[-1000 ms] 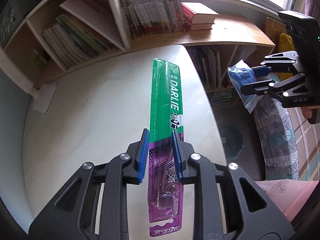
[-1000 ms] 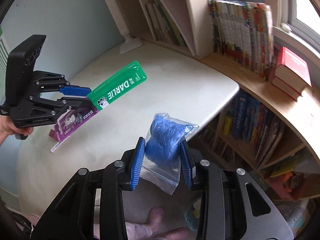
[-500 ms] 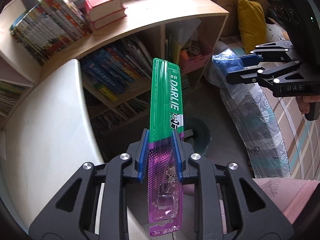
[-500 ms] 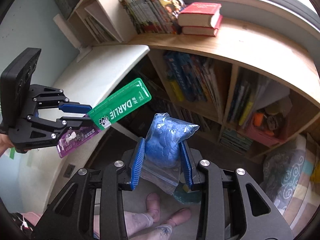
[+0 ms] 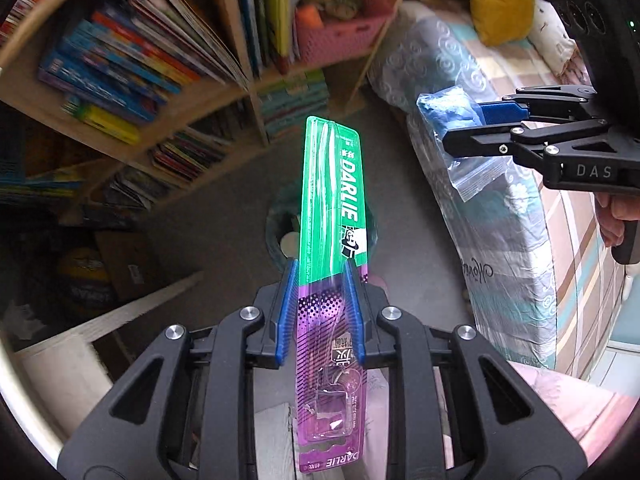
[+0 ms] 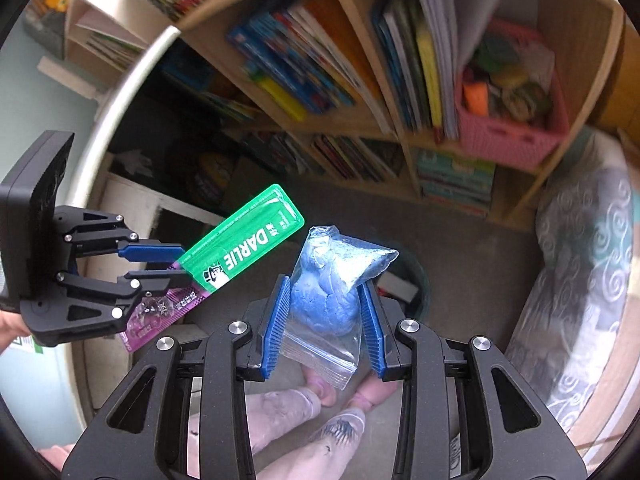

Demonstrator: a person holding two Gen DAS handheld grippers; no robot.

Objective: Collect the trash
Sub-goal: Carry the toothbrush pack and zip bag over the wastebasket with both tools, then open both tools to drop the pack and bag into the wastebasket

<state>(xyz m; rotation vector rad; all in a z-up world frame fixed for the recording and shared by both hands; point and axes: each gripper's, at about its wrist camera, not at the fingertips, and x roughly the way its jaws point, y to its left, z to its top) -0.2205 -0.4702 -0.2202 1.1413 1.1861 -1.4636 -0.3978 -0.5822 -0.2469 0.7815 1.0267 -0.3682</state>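
Green-and-purple toothbrush pack (image 5: 332,216) is being clamped by the left gripper (image 5: 320,308) while the right gripper (image 6: 324,316) is squeezing a blue-filled plastic bag (image 6: 328,280), both hovering above the bin (image 5: 280,236) below, awaiting release.

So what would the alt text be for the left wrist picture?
The left tongs grip a green and purple toothbrush package, held above a dark bin on the floor. At right, the right tongs hold a clear bag of blue stuff beside a patterned bed cover; bookshelves fill the background.
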